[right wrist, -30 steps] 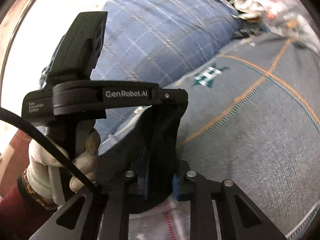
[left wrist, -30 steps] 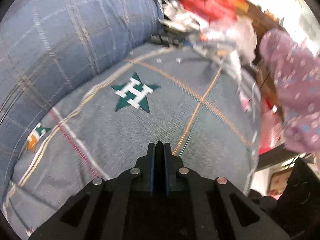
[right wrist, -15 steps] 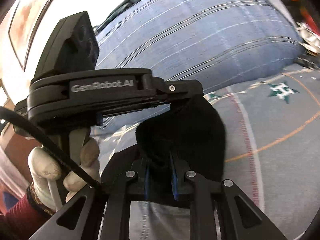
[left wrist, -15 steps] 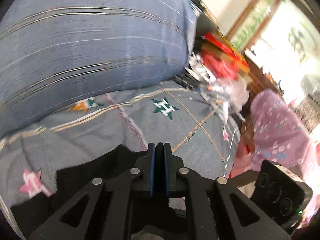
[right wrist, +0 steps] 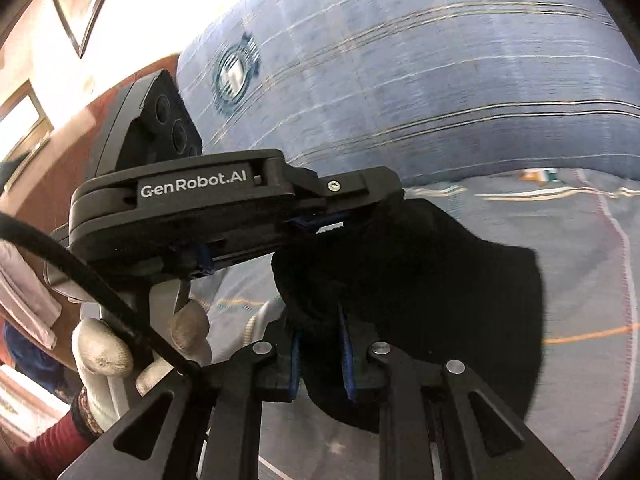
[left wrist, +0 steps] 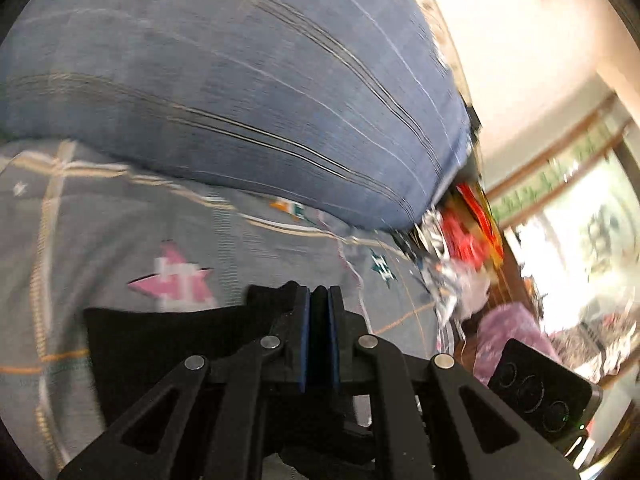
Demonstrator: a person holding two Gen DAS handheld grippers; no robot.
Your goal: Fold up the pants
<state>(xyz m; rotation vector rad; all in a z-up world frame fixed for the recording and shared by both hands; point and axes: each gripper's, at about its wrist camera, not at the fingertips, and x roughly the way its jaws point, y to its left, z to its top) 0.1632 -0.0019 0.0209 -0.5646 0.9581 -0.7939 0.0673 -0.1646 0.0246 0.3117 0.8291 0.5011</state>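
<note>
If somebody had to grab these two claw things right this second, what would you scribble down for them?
Left claw: shut, pinching an edge of the black pants.
Right claw: shut on a thick bunch of the same pants. The two claws sit close together.
The pants hang from both claws over the star-print sheet, in front of the blue plaid bedding roll.
Done: both grips taken, fabric lifted.
Left: lay it down, fold and smooth it. How many folds exist already I cannot tell.
</note>
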